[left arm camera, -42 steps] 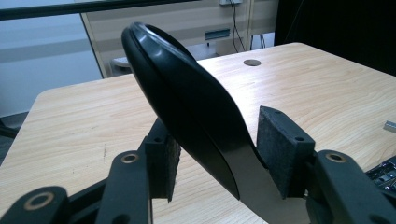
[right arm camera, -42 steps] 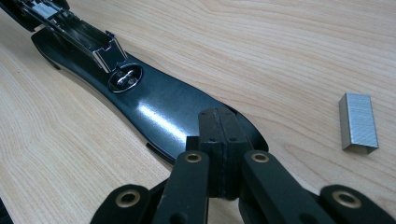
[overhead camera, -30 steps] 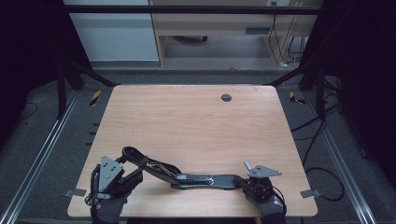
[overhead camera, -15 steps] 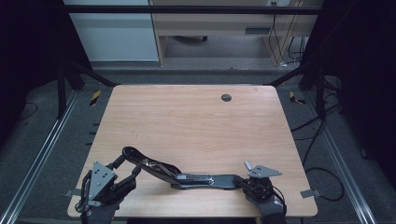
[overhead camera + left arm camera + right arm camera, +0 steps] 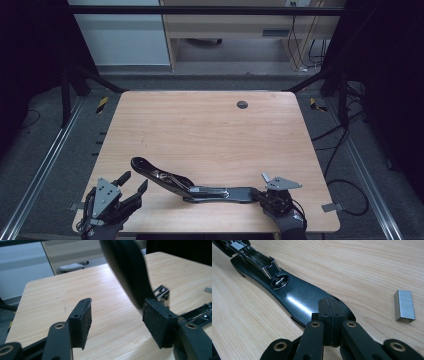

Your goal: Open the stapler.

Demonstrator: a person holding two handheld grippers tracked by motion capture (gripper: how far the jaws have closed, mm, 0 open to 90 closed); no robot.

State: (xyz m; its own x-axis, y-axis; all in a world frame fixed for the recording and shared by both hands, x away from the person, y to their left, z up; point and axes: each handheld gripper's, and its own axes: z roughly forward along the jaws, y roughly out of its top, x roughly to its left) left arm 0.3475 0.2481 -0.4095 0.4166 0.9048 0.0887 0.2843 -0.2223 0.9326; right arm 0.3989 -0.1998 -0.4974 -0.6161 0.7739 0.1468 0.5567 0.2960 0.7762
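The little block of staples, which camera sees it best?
The right gripper view: the staple block lies close and sharp on the table beside the stapler. The high view gives a tiny sliver; the left gripper view an edge.

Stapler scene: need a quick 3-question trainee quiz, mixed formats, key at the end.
1. True or false: the left gripper is clamped on the stapler.
2. Multiple choice: where do the right gripper's shut jaws rest? A) on the staple block B) on the end of the stapler's black base C) on the table's grommet hole
3. Fill in: in the right gripper view, the small metal thing lying apart on the table is a ____.

Key: 1 false, its jaws stand open, with the raised stapler arm beside one pad, not between them. 2 B. 3 block of staples.
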